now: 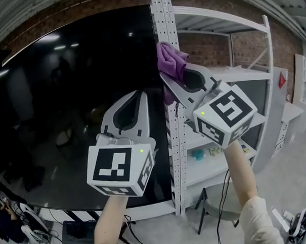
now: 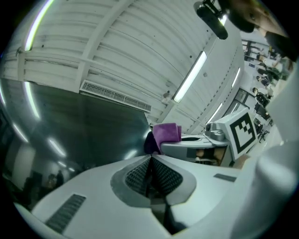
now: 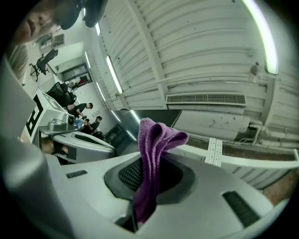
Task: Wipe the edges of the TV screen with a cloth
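Note:
A large black TV screen (image 1: 66, 102) fills the left of the head view, its right edge running beside a white perforated shelf post (image 1: 164, 22). My right gripper (image 1: 170, 79) is shut on a purple cloth (image 1: 170, 60), (image 3: 154, 154), which sits at the screen's right edge, high up. The cloth (image 2: 167, 134) also shows in the left gripper view, beyond the jaws. My left gripper (image 1: 140, 97) is shut with nothing in it, held in front of the screen just left of that edge. Its jaws meet in the left gripper view (image 2: 150, 161).
A white metal shelf rack (image 1: 224, 25) stands right of the TV against a brick wall, with small items on a lower shelf (image 1: 205, 153). Cables and gear (image 1: 26, 230) lie on the floor at lower left. A folded stand (image 1: 210, 212) sits under the rack.

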Action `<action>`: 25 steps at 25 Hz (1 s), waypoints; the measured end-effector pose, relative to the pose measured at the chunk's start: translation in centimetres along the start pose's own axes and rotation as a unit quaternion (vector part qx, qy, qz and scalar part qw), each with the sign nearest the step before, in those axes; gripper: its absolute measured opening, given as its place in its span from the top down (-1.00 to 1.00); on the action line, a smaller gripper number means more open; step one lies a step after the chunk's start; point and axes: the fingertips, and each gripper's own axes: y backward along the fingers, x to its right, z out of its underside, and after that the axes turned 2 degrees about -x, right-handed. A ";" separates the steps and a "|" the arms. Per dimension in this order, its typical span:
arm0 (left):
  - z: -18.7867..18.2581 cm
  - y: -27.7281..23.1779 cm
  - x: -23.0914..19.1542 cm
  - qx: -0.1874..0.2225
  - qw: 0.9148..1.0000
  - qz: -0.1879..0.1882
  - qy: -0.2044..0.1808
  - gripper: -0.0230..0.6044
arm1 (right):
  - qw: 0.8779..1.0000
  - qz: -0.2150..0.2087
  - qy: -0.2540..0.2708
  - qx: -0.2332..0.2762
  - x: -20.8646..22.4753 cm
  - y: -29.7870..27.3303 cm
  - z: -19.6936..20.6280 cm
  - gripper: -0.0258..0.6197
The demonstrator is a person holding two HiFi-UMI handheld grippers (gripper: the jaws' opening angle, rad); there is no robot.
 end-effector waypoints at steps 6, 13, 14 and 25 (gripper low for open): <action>-5.1 -2.0 -1.1 0.028 1.000 0.005 -0.011 0.88 | 0.999 -0.001 0.051 -0.007 3.5 -2.4 -4.4 0.76; -10.6 -3.4 -0.9 0.055 0.996 0.005 -0.069 0.88 | 0.988 -0.005 0.150 -0.040 6.5 -4.7 -8.1 0.76; -11.0 -3.5 -0.7 0.056 0.995 0.005 -0.077 0.88 | 0.985 -0.005 0.167 -0.047 6.8 -5.0 -8.5 0.76; -11.9 -3.0 -4.3 0.049 0.994 -0.047 -0.088 0.88 | 0.868 -0.045 0.462 -0.176 6.8 -7.6 -10.7 0.76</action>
